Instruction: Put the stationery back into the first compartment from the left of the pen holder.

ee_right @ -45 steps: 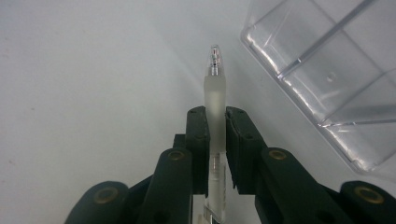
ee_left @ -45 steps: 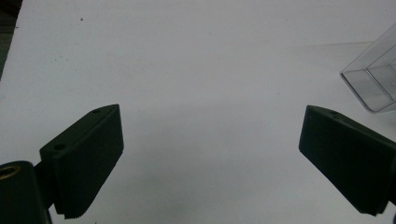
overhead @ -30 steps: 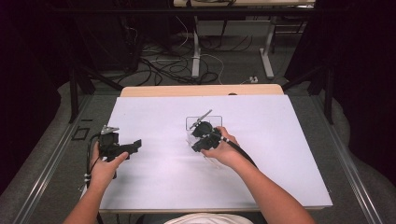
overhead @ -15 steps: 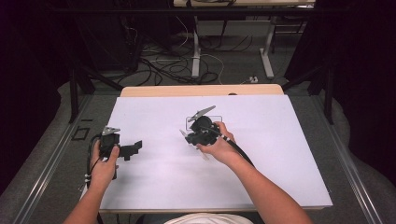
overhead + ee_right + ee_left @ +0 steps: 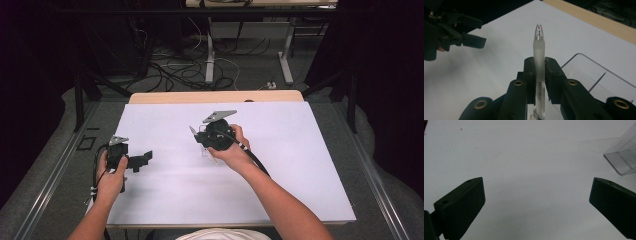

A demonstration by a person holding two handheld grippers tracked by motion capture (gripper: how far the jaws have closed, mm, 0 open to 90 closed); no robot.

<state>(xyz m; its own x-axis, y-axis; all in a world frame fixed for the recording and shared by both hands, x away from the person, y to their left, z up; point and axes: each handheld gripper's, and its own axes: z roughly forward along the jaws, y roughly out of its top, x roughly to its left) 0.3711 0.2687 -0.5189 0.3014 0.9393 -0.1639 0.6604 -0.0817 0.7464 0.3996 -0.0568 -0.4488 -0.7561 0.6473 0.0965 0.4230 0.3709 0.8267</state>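
Observation:
My right gripper [image 5: 539, 62] is shut on a frosted clear pen [image 5: 539, 47], whose capped tip points up and away in the right gripper view. In the high view the right gripper [image 5: 201, 138] sits near the table's middle, tilted, and the pen [image 5: 192, 131] sticks out to the left. A clear plastic box [image 5: 596, 80] lies just under and beside it, also seen as the clear box [image 5: 622, 157] and, faintly, the box [image 5: 207, 151]. My left gripper [image 5: 536, 187] is open over bare white tabletop, and in the high view the left gripper [image 5: 144, 158] is at the table's left.
The white table surface [image 5: 300, 165] has a wooden strip [image 5: 215, 97] along its far edge. Beyond it are cables and table legs on a dark floor. The left gripper [image 5: 451, 32] appears far off in the right gripper view.
The right gripper has turned and risen a little over the clear box, so the pen now points left. The left gripper has barely shifted.

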